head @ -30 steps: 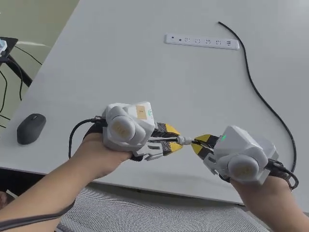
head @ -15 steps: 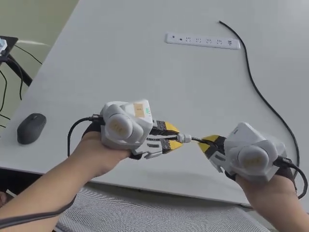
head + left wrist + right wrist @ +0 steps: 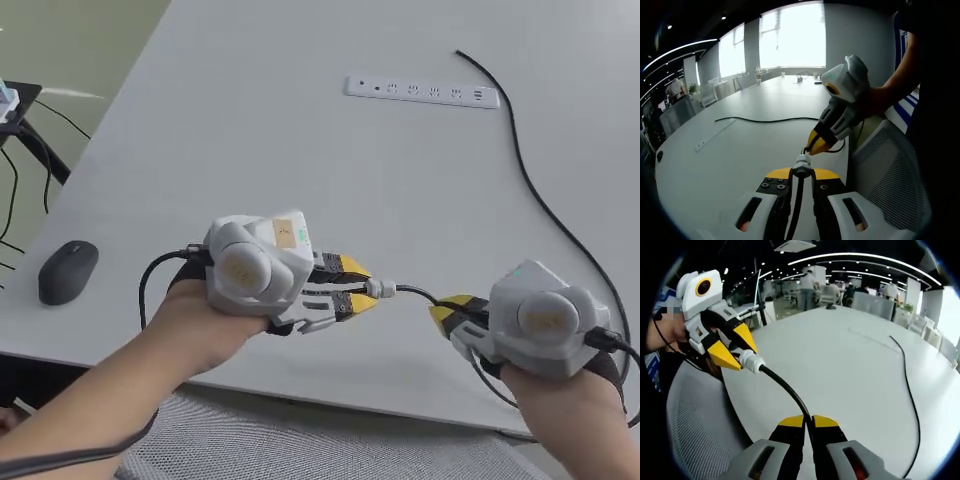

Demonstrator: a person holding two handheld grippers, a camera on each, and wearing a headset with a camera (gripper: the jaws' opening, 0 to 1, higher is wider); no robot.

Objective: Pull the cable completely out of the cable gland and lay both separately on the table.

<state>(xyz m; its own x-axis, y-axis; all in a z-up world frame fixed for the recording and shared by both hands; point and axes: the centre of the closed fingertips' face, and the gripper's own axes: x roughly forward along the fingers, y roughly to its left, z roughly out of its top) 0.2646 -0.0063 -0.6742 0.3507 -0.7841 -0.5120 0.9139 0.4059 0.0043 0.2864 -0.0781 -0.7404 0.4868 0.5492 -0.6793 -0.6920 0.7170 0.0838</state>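
Around the cable gland (image 3: 373, 290), your left gripper (image 3: 363, 288) clenches.
Jaws hide its body; rightward, your right gripper (image 3: 447, 312) pinches the cable (image 3: 415, 293).

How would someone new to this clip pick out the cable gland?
Look over the near edge of the grey table, at the left gripper. The cable gland sits clamped between its yellow tips. It is the small whitish fitting, unlike the thin black cable running from it to the right gripper.

A long white worktop (image 3: 250, 120) stands in a big office with bright windows (image 3: 790, 37) and ceiling lights (image 3: 860, 254).
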